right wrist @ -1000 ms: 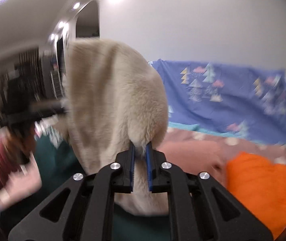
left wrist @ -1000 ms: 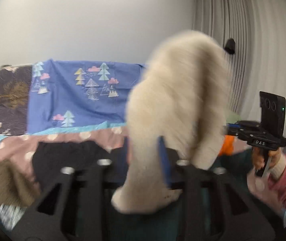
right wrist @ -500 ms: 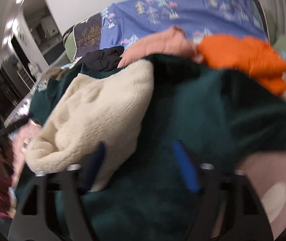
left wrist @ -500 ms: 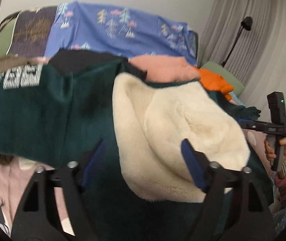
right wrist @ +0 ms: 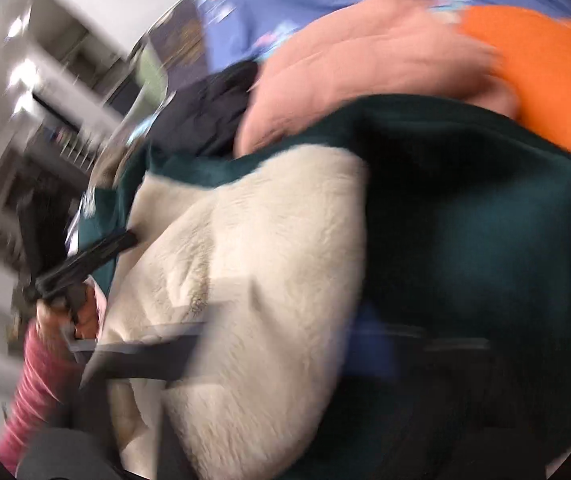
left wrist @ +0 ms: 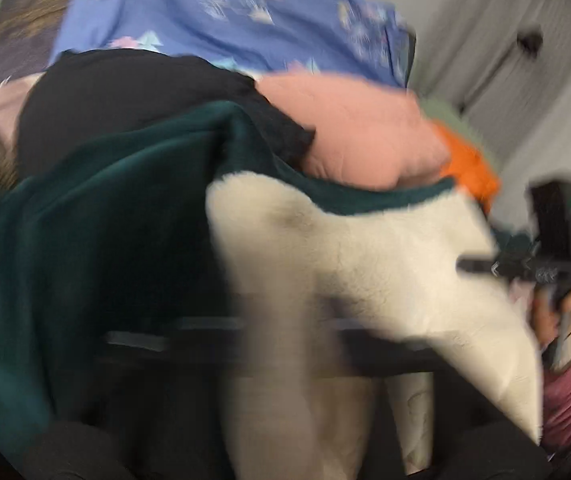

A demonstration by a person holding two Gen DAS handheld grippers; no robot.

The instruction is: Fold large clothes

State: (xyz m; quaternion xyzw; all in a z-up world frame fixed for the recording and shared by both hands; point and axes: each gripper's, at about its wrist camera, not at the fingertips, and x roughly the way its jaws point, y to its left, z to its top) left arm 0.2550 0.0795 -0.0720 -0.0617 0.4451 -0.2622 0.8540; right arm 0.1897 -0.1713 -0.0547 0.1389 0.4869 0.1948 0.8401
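Note:
A cream fleece garment [left wrist: 365, 264] lies on a dark green garment [left wrist: 97, 216] on the bed; both also show in the right wrist view, the cream fleece [right wrist: 253, 264] left of the dark green cloth [right wrist: 469, 208]. Both views are heavily motion-blurred. My left gripper [left wrist: 269, 332] is a smeared dark shape low over the cream fleece, and its jaws cannot be made out. My right gripper [right wrist: 285, 344] is equally smeared over the fleece and green cloth. The right gripper also shows from the side in the left wrist view [left wrist: 525, 268], near the fleece's right edge.
A pile of clothes lies behind: a black garment [left wrist: 125, 92], a pink one [left wrist: 357, 136] and an orange one [left wrist: 469, 172]. A blue patterned sheet [left wrist: 221, 20] covers the bed's back. A grey curtain [left wrist: 545, 92] hangs at right.
The cream fleece was held up a second ago, then dropped on the green garment with both grippers open. Both grippers now swing fast and low over it, closer to the fleece.

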